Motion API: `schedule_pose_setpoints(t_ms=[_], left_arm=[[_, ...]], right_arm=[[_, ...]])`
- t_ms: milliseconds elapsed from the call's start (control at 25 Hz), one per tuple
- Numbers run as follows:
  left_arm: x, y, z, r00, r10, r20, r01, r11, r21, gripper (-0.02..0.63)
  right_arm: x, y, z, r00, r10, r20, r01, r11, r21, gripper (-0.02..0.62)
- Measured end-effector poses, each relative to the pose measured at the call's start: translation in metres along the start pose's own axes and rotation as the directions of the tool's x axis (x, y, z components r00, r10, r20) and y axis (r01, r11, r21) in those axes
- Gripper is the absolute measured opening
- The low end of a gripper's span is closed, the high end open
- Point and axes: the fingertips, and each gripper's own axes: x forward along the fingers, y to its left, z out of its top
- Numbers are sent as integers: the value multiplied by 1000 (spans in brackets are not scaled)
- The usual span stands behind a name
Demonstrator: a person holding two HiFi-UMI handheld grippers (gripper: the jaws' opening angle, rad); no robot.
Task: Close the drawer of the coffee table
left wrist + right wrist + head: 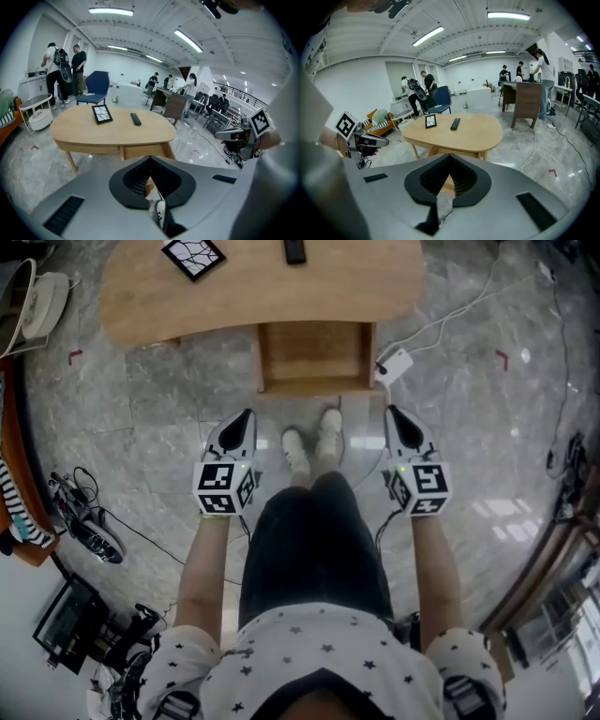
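Now, fingers of left gripper (246, 418) and right gripper (392, 415) pressed together on nothing, facing the open light-wood rectangular drawer (314, 354) pulled nearward from the oval wooden coffee-table surface (253, 292), just beyond and between both, sliding axis near-to-far, neither gripper nearer.

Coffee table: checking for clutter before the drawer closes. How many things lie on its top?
2. A black-framed picture lies left of centre; a dark remote lies just right of it. Both gripper views show the whole tabletop.
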Motion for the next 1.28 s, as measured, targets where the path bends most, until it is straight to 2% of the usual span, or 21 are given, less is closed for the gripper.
schedule_pose_setpoints(t_ms=[280,600,840,1280], left_arm=[[44,22,-37,999,-6,-38,5,1000,-26,9],[88,33,-87,996,-25,-91,25,1000,-3,9],[115,43,-117,993,-22,-112,21,1000,-9,9],[139,63,-164,986,11,-167,-13,1000,-7,11]], right_arm=[[37,-14,-52,999,-9,-52,10,1000,7,8],[74,-36,-108,995,-26,-97,30,999,42,8],[92,-51,-145,989,-50,-136,54,998,28,8],[124,-74,-195,975,-57,-217,63,998,20,8]])
